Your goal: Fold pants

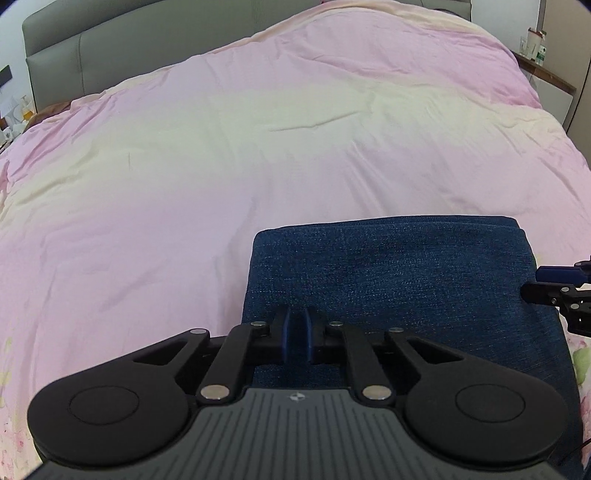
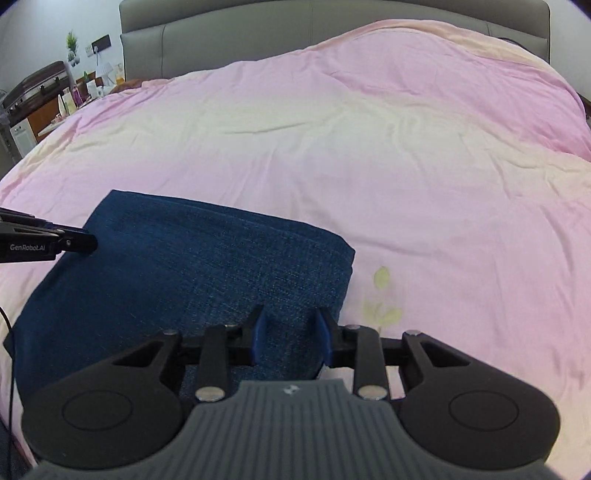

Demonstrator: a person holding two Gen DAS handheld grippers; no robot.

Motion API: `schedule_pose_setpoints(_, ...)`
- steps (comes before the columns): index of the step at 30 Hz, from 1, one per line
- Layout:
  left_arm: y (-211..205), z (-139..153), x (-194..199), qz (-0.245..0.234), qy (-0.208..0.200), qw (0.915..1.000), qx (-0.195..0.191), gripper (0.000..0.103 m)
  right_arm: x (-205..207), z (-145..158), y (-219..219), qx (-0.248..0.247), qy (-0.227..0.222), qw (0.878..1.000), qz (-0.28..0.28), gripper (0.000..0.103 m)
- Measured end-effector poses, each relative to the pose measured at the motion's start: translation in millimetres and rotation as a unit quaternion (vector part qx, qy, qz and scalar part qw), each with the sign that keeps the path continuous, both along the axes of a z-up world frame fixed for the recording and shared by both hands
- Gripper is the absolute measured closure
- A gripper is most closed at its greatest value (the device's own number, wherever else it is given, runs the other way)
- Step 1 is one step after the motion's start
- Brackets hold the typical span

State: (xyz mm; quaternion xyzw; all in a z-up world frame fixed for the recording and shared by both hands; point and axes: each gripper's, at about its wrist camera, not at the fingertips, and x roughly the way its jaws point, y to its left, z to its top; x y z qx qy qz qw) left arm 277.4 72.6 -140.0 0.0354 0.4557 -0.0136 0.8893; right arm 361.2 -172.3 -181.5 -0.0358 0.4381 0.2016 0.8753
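Two tools hover over folded dark-blue denim pants [image 1: 399,280] lying at the near edge of a bed under a pink duvet [image 1: 229,155]. Left tool [image 1: 297,334] has its blue pads nearly together, a thin gap showing, nothing clamped. Right tool [image 2: 290,338] stands apart above the pants' right edge, gripping nothing. A grey headboard [image 2: 295,33] stands behind.
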Motion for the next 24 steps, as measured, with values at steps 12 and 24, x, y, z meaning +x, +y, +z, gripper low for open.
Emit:
schedule_pose_setpoints(12,-1,1,-1,0.003,0.010,0.9999,0.010,0.084,12,-20,-7,0.026,0.030,0.999,-0.016,0.064)
schedule_pose_setpoints(24,72,4,-43,0.083,0.065,0.9814,-0.160,0.024,-55,-12,-57,0.168,0.123,0.973,-0.094,0.039)
